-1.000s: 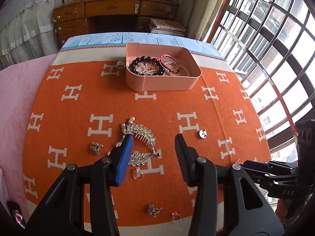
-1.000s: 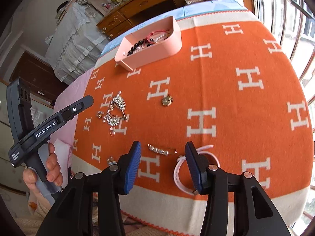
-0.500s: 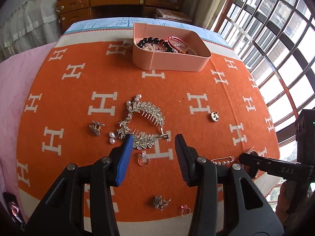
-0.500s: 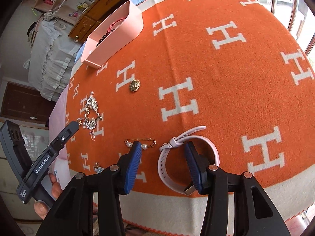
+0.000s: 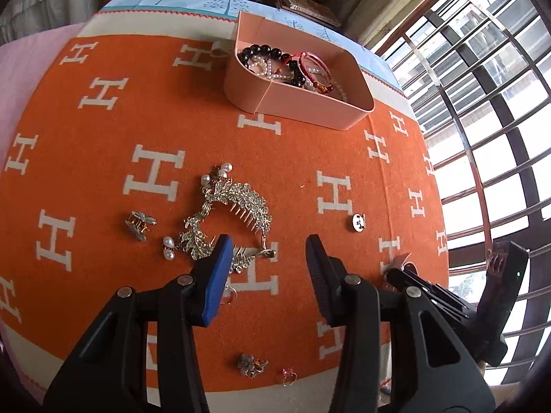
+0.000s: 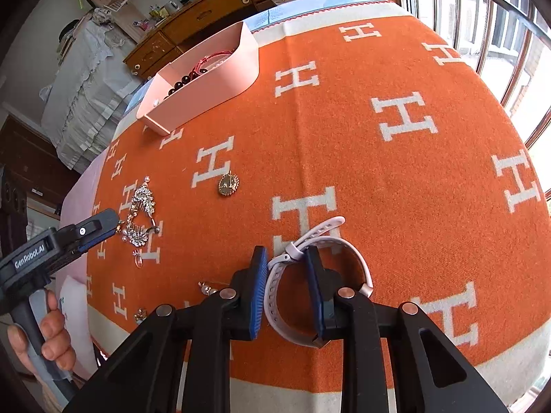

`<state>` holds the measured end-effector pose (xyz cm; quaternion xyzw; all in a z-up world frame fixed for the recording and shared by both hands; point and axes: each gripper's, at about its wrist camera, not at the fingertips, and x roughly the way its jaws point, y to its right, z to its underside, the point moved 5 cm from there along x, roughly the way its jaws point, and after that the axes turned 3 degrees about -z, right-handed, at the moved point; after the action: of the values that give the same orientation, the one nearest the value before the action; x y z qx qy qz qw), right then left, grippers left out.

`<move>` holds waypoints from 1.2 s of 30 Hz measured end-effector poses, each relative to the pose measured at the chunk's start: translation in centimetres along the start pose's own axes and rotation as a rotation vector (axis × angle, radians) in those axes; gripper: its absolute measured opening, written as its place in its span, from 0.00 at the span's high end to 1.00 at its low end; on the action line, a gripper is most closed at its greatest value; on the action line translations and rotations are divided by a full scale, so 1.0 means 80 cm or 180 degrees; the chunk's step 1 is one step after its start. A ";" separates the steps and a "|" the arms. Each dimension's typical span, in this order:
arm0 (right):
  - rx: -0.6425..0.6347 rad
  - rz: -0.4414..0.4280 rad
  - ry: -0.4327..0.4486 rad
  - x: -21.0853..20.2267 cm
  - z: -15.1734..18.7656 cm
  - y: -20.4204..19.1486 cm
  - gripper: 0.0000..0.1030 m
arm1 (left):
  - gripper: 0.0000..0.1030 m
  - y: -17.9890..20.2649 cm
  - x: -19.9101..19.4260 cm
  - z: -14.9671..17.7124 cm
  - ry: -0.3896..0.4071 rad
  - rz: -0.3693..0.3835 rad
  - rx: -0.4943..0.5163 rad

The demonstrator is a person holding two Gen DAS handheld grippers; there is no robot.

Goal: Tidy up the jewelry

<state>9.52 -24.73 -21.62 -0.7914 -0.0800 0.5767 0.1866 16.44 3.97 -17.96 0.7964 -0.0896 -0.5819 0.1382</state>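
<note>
A pink tray [image 5: 310, 110] holding bead bracelets stands at the far side of the orange blanket [image 5: 103, 130]; it also shows in the right wrist view [image 6: 206, 93]. My right gripper [image 6: 286, 261] is open, its jaws straddling one side of a pale pink watch [image 6: 358, 261] lying on the blanket. My left gripper [image 5: 265, 251] is open and empty, hovering just above a silver leaf hair comb [image 5: 237, 206]. The comb shows in the right wrist view [image 6: 139, 216] too. A round gold brooch [image 6: 228, 183] lies mid-blanket.
Small earrings [image 5: 139, 223], a flower clip [image 5: 251, 364], a pink ring [image 5: 289, 375] and a pearl pin [image 6: 206, 287] lie scattered near the front edge. A wooden desk [image 6: 206, 10] stands behind the bed. Barred windows [image 5: 482, 103] run along the right.
My right gripper moved forward and down over the watch and narrowed around its band. My left gripper dipped lower and closer toward the hair comb.
</note>
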 end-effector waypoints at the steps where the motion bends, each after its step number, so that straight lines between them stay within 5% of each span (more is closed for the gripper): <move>1: -0.0019 0.0002 0.0016 -0.001 -0.001 0.000 0.79 | 0.61 0.000 0.004 -0.006 0.0001 -0.0053 -0.0024; 21: -0.0039 -0.0247 0.0087 -0.003 -0.016 0.017 0.79 | 0.61 0.018 0.081 -0.034 -0.0250 -0.0798 -0.0058; 36: 0.0032 -0.0386 0.0095 -0.003 -0.019 0.030 0.79 | 0.61 -0.001 0.071 -0.017 -0.0344 -0.0684 -0.0176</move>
<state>10.65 -27.32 -21.91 -0.7926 -0.1222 0.5528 0.2263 19.49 2.46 -22.73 0.7648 0.0051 -0.6376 0.0920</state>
